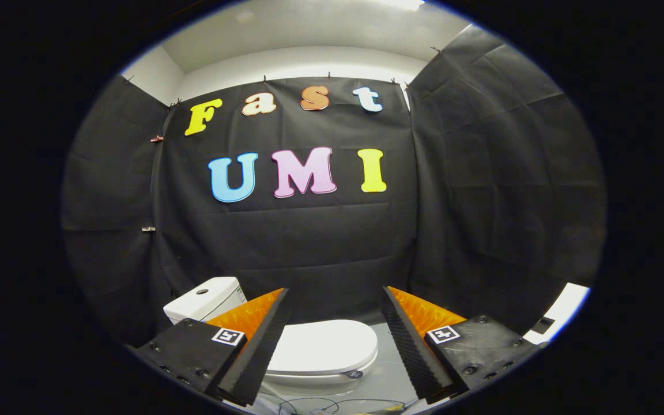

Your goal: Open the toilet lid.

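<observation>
A white toilet stands low against the black cloth wall, its lid [323, 347] lying flat and closed on the bowl. Its white tank [205, 298] rises to the left behind my left finger. My gripper [336, 295] is held well above and short of the toilet, open wide with nothing between its fingers. The lid shows through the gap between the fingers, beyond and below their tips. A small dark tab [354, 374] sits at the lid's front rim.
Black cloth walls enclose the booth at the back and on both sides. Grey floor [387, 369] lies to the right of the bowl. Loose cables [314, 405] trail on the floor in front of the toilet. A white panel [559, 314] stands low at the right.
</observation>
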`<state>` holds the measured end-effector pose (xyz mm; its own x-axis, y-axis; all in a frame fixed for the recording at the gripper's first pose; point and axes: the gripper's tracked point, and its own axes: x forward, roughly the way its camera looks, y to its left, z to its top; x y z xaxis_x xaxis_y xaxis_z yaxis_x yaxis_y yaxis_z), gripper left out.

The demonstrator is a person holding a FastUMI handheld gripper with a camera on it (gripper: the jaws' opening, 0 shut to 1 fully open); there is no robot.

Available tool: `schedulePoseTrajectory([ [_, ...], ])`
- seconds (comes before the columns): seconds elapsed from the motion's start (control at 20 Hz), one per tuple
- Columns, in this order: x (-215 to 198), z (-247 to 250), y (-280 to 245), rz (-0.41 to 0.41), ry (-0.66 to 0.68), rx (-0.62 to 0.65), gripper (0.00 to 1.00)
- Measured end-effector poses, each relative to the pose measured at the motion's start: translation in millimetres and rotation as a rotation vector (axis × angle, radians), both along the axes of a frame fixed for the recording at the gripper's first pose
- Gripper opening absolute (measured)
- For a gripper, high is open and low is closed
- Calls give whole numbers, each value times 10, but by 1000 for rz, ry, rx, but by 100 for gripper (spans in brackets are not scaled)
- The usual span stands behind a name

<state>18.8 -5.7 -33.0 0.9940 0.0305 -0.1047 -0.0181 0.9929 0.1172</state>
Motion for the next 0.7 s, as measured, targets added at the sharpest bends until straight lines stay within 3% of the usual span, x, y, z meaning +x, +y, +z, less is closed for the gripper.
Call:
schedulePoseTrajectory([
  [0.7,529,-1530,-281,-18,345,265,100],
])
